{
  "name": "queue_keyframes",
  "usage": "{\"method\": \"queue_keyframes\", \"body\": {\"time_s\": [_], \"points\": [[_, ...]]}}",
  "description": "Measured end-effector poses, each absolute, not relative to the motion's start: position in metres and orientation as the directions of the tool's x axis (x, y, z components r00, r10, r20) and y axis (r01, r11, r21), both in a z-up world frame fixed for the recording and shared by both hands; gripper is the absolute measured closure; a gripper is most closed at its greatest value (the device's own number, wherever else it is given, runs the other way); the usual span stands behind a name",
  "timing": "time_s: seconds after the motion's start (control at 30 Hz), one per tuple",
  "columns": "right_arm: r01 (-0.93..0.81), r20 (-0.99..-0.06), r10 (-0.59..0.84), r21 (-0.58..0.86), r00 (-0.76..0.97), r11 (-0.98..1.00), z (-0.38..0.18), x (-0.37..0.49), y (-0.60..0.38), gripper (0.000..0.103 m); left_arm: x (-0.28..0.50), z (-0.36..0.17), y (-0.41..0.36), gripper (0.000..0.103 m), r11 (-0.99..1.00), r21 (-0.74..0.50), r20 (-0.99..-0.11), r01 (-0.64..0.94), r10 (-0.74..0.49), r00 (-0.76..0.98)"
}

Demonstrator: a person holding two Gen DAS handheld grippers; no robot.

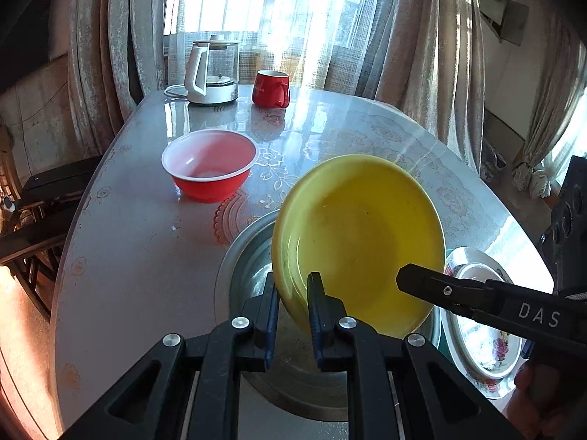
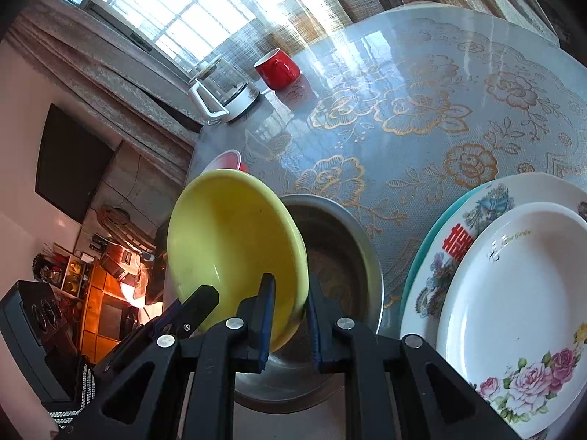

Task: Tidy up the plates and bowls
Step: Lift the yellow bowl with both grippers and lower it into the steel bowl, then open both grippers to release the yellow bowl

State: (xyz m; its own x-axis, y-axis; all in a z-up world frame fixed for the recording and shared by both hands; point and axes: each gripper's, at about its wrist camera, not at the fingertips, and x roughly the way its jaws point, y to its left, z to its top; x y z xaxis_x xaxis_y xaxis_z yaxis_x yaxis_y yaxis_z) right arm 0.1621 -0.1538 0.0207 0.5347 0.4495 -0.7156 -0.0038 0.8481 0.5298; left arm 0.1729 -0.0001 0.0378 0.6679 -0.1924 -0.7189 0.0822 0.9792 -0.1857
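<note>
Sunlit curtains behind the desk (image 1: 139,256); both grippers, left (image 1: 291,293) and right (image 2: 290,297), clamp the yellow bowl (image 1: 359,242) by its rim, tilted above the metal basin (image 2: 341,256), plates (image 2: 513,293) stacked alongside.

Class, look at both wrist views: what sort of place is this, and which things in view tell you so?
Most likely a home dining area: a table with a floral cover, a glass kettle and red mug on it, and curtains over a sunlit window.

Glossy yellow plate (image 1: 361,234), dull metal basin (image 2: 341,256), shiny patterned table cover (image 2: 422,110), glass kettle (image 1: 212,73)
</note>
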Motion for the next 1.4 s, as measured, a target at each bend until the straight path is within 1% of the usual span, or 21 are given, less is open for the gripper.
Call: {"method": "queue_keyframes", "body": {"time_s": [0.17, 0.53, 0.63, 0.8, 0.87, 0.97, 1.4], "points": [[0.002, -0.737, 0.426, 0.502, 0.525, 0.865, 0.017, 0.158, -0.153, 0.085, 0.168, 0.026, 0.003, 0.088, 0.979, -0.189, -0.740, 0.070, -0.189, 0.646], [0.021, -0.776, 0.386, 0.456, 0.498, 0.890, 0.010, 0.154, -0.152, 0.085, 0.172, 0.015, -0.003, 0.088, 0.986, -0.137, -0.760, 0.092, -0.164, 0.629], [0.030, -0.786, 0.380, 0.450, 0.487, 0.893, 0.009, 0.156, -0.152, 0.079, 0.173, 0.012, -0.004, 0.088, 0.986, -0.134, -0.762, 0.096, -0.164, 0.627], [0.035, -0.791, 0.372, 0.443, 0.485, 0.896, 0.010, 0.156, -0.153, 0.078, 0.175, 0.011, -0.005, 0.088, 0.987, -0.128, -0.765, 0.099, -0.162, 0.623], [0.042, -0.795, 0.349, 0.424, 0.496, 0.905, 0.013, 0.156, -0.154, 0.076, 0.176, 0.011, -0.005, 0.087, 0.987, -0.129, -0.764, 0.100, -0.163, 0.624], [0.030, -0.793, 0.324, 0.394, 0.516, 0.918, 0.019, 0.154, -0.154, 0.076, 0.178, 0.010, -0.006, 0.088, 0.989, -0.114, -0.765, 0.098, -0.150, 0.626], [0.025, -0.791, 0.352, 0.420, 0.501, 0.907, 0.015, 0.152, -0.154, 0.076, 0.178, 0.009, -0.010, 0.087, 0.992, -0.079, -0.766, 0.102, -0.126, 0.630]]}}
